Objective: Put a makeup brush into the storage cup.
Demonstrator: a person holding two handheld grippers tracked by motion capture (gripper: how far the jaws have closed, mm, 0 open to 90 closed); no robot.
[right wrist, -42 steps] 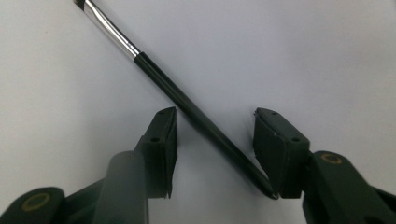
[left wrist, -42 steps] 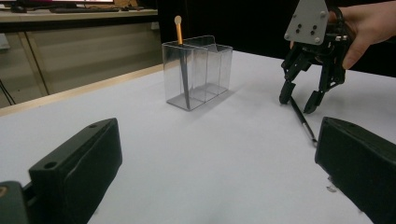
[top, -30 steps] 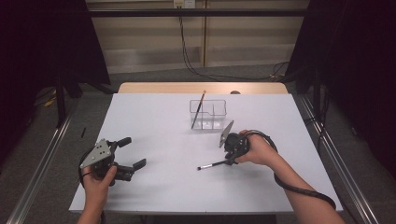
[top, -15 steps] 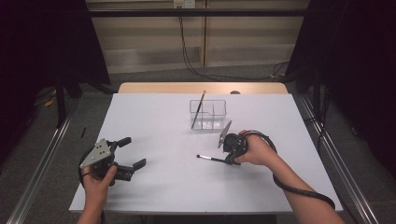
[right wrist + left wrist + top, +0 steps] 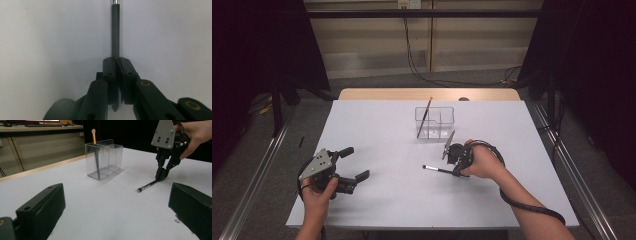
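Observation:
A thin black makeup brush (image 5: 436, 169) with a silver ferrule lies across the white table (image 5: 382, 125), its bristle end (image 5: 139, 190) pointing left. My right gripper (image 5: 455, 172) is shut on the brush's handle (image 5: 115, 37), tilted down at the table; it also shows in the left gripper view (image 5: 161, 177). A clear divided holder (image 5: 435, 122) stands at the table's middle rear with an orange-handled brush (image 5: 424, 117) leaning in its left compartment. My left gripper (image 5: 354, 164) hovers open at the front left, nothing between its jaws, facing the holder (image 5: 105, 158).
The table's wooden far edge (image 5: 427, 94) borders a wall with hanging cables (image 5: 412, 55). Metal rails (image 5: 257, 170) run along both sides of the table. A dark cable (image 5: 522, 205) trails from the right gripper along the forearm.
The right gripper has lifted and shifted slightly with the brush in it, so the bristle end now points further up-left. The left gripper has stayed put.

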